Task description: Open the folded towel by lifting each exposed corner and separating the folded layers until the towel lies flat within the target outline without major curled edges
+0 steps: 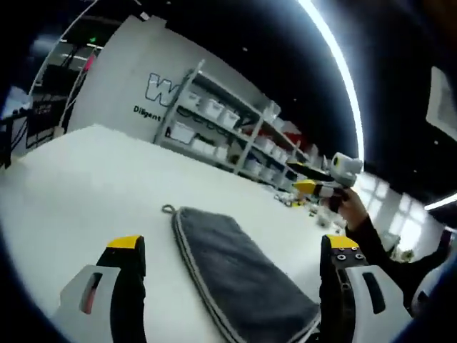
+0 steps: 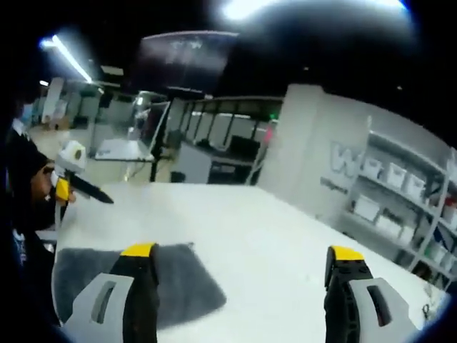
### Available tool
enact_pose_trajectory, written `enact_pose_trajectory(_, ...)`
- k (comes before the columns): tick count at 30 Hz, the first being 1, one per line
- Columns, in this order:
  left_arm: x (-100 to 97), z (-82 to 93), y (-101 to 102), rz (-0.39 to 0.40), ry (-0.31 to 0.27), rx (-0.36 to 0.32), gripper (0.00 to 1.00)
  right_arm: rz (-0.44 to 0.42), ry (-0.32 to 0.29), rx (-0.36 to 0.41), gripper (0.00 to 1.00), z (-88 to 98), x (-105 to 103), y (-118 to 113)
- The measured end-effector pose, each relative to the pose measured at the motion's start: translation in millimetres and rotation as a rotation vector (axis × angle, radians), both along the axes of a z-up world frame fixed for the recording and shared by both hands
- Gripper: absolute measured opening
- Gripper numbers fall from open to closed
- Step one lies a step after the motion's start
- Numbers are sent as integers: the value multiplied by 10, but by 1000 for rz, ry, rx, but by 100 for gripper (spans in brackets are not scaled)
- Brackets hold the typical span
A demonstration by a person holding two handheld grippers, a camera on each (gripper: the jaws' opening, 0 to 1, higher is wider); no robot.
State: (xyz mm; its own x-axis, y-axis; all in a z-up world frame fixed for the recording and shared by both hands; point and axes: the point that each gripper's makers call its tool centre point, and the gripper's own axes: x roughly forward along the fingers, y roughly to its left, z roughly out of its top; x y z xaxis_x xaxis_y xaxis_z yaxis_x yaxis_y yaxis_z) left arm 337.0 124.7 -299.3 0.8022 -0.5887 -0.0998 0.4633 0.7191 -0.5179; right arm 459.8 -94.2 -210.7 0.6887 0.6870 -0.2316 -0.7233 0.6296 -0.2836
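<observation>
A dark grey folded towel (image 1: 239, 282) with a pale hem and a small hanging loop (image 1: 168, 209) lies on the white table (image 1: 86, 186). My left gripper (image 1: 232, 246) hovers over it, open, its yellow-tipped jaws wide apart on either side of the towel and nothing between them. In the left gripper view, a hand (image 1: 351, 209) holds my right gripper (image 1: 330, 184) up at the right, above the table. My right gripper (image 2: 243, 254) is open and empty over the table (image 2: 250, 221). The towel (image 2: 184, 282) lies low on the left there, and my left gripper (image 2: 75, 182) shows beyond it.
Metal shelves (image 1: 228, 132) with white bins stand behind the table's far edge, beside a white wall with lettering (image 1: 114, 71). The shelves (image 2: 400, 200) appear on the right in the right gripper view. A person's dark sleeve (image 1: 385, 250) reaches in from the right.
</observation>
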Motion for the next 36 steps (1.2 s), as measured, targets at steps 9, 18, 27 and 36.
enact_pose_trajectory(9,-196,-53,-143,-1,22,-27,100,49,19,-90,99,211,256,111)
enact_pose_trajectory(18,-280,-59,-122,48,29,-43,100,163,74,-202,98,189,306,307)
enact_pose_trajectory(27,-492,-311,-282,32,109,-31,100,295,113,-336,98,40,293,536)
enact_pose_trajectory(36,-644,-482,-331,27,169,-32,100,301,147,-422,95,46,375,537)
